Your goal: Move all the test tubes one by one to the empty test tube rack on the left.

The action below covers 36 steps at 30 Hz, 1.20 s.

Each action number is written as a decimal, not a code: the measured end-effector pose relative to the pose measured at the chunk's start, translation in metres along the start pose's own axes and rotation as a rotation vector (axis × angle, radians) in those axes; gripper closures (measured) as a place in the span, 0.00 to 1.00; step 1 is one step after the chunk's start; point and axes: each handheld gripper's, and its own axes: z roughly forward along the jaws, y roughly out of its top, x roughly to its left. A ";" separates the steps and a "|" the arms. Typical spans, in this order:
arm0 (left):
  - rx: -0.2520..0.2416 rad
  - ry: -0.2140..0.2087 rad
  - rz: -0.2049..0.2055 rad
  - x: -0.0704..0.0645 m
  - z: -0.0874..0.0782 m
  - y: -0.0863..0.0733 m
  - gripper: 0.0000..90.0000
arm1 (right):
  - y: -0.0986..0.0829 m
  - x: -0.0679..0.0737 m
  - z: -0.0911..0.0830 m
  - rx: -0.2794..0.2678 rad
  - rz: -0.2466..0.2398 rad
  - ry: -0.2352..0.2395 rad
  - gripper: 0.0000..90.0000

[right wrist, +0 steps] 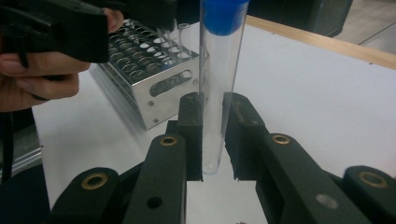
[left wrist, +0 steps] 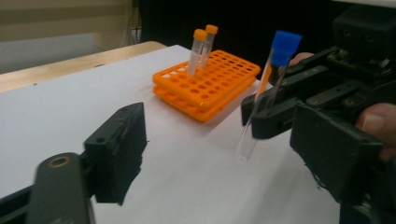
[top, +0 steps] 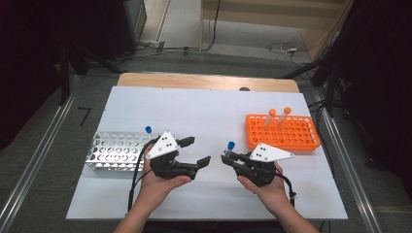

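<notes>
Nearest us, our left gripper (top: pixel 198 151) hangs wide open, empty, beside the metal rack (top: pixel 115 151). Our right gripper (top: pixel 227 157) clamps the blue-capped tube (right wrist: pixel 215 84) upright above the table. Mid-transfer, we judge; next comes lining it over a hole in the orange rack (top: pixel 283 132).

An orange rack (top: pixel 284 133) with two orange-capped tubes (top: pixel 278 116) stands beyond the right claw (top: pixel 226 158). A metal rack (top: pixel 116 151) sits just beside the left claw (top: pixel 199 151).

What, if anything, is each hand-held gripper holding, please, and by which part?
The right hand-held gripper clamps a clear blue-capped plastic tube by its lower body, near the rounded bottom. The left hand-held gripper is open, holding nothing.
</notes>
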 end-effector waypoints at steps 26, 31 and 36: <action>0.020 -0.114 0.091 -0.020 0.020 0.003 0.84 | 0.001 0.024 0.015 0.048 -0.043 0.083 0.83; 0.021 -0.107 0.102 -0.020 0.019 0.004 0.85 | 0.002 0.024 0.015 0.048 -0.039 0.084 0.83; 0.019 -0.114 0.092 -0.018 0.018 0.004 0.86 | 0.002 0.023 0.017 0.052 -0.032 0.109 0.82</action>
